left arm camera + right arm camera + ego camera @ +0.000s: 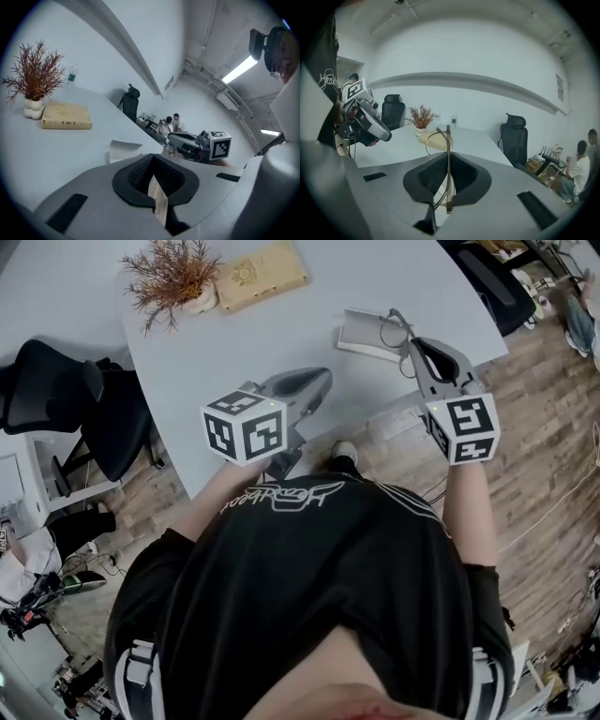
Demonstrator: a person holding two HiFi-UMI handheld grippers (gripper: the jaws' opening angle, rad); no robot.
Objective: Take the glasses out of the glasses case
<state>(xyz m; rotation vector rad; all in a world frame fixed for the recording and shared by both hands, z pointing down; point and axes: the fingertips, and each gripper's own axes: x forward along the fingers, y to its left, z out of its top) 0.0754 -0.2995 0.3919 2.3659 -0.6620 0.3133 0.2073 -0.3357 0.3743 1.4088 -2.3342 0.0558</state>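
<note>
The right gripper is clamped on the thin frame of the glasses, lenses ahead of it; they look light and easily bent.

Right gripper holds what seem thin-framed glasses beside the open case; left gripper hovers nearby.
</note>
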